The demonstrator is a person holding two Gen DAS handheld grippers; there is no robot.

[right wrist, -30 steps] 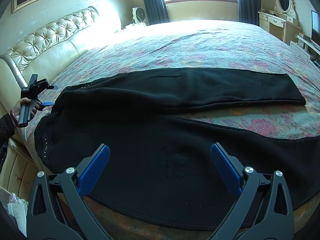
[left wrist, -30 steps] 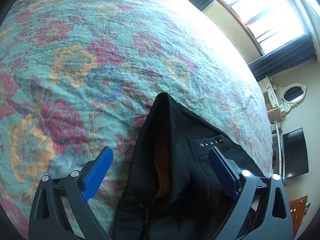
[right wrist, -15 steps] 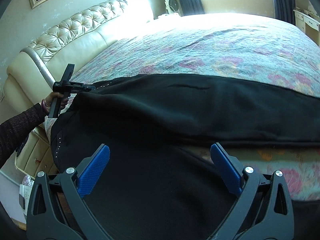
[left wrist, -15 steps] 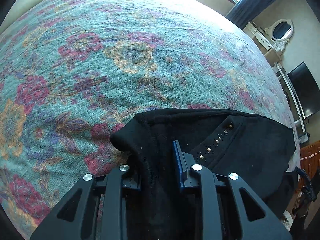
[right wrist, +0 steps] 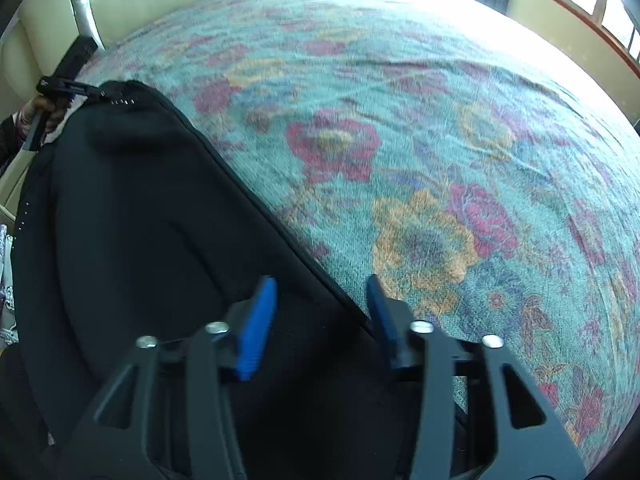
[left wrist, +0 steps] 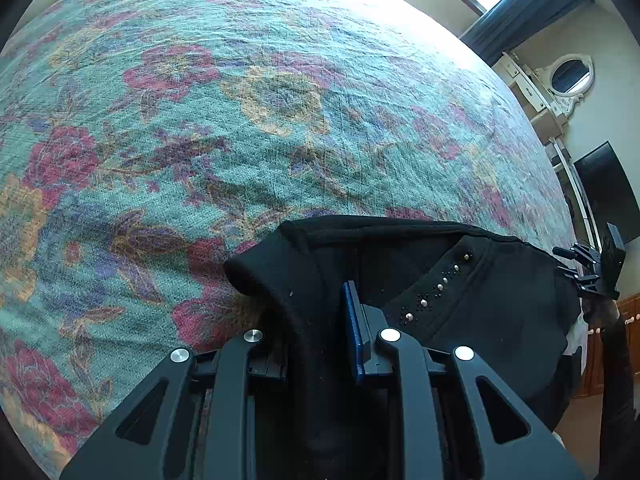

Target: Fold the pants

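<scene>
The black pants (right wrist: 132,216) lie on the floral bedspread (right wrist: 420,160). In the left wrist view my left gripper (left wrist: 320,320) is shut on the waistband of the pants (left wrist: 460,272), beside a row of small studs (left wrist: 440,286). In the right wrist view my right gripper (right wrist: 320,308) straddles the upper edge of the pants; its blue pads (right wrist: 256,320) stand partly closed with a gap, the fabric edge between them. The left gripper also shows in the right wrist view (right wrist: 76,88) at the far waist corner, and the right gripper in the left wrist view (left wrist: 592,268).
A cream tufted headboard (right wrist: 120,4) runs along the bed's far left. A window with dark curtains (left wrist: 520,12), a white dresser with an oval mirror (left wrist: 568,76) and a dark TV screen (left wrist: 608,192) stand beyond the bed.
My left gripper closed on the waistband about half a second ago and still holds it. My right gripper has moved forward to the pants' upper edge and its jaws have narrowed from wide open.
</scene>
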